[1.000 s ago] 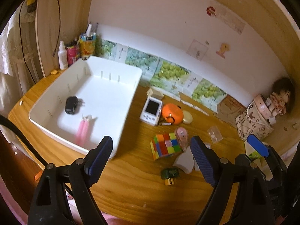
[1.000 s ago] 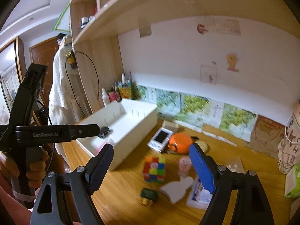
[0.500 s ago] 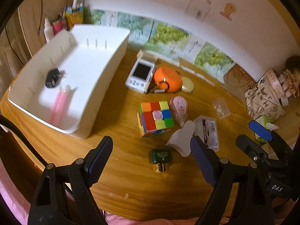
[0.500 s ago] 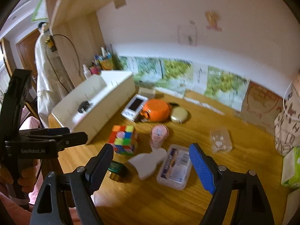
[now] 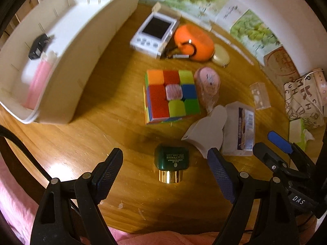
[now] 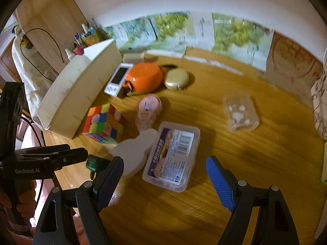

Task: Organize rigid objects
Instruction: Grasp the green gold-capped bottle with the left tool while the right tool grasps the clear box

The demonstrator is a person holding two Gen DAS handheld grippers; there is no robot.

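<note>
Left gripper (image 5: 166, 171) wide, empty, above green bottle (image 5: 171, 157); right gripper (image 6: 164, 180) wide, empty, above labelled plastic case (image 6: 173, 159). Risk: closing jaws nudge the adjacent white cut-out (image 6: 133, 153), or bottle rolls.

Landmark: the colour cube (image 5: 171, 96). Just left of it, a strip of bare wooden desk (image 5: 106, 110), walled on its far side by the white bin (image 5: 81, 47). Right of it, tightly crowded: pink bottle (image 5: 208, 87) touching, white flat piece (image 5: 206, 130) and labelled clear box (image 6: 171, 153) packed close. Behind it, blocked by white handheld device (image 5: 155, 34) and orange case (image 5: 196, 40). In front of it, only the green gold-capped bottle (image 5: 171, 163); open wood on both flanks. Far right of it, broad clear desk around a small clear case (image 6: 241, 112).
</note>
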